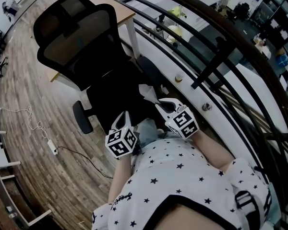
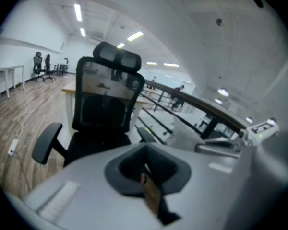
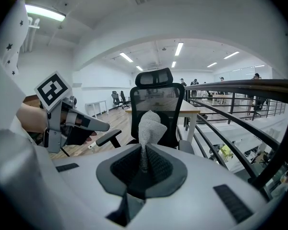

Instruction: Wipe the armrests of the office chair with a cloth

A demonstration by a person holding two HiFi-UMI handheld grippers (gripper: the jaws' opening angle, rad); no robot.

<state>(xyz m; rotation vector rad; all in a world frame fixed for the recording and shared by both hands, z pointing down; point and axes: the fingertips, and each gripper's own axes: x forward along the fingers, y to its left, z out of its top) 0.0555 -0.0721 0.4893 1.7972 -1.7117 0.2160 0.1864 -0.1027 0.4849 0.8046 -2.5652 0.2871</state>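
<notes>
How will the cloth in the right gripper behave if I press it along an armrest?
Probably floppy: the cloth stands above the right gripper only as a bunched peak, so it should flatten and mould to the armrest. Its knobbly weave looks grippy, not slippery. The pinch holds just one narrow fold, so hard dragging might tug it loose.

A: room type?
B: open-plan office. Wood plank floor (image 1: 24, 80), white walls (image 3: 101, 83), ceiling strip lights (image 3: 178, 49), all lit.
A: furniture?
B: light-wood desk (image 1: 113, 8) w/ white legs, right beside dark railing (image 1: 221, 56); lower lvl visible thru the bars. Far end: white table (image 2: 9, 75) + couple blk chairs (image 2: 38, 63). White pwr strip (image 1: 53, 147) w/ cable on floor.
</notes>
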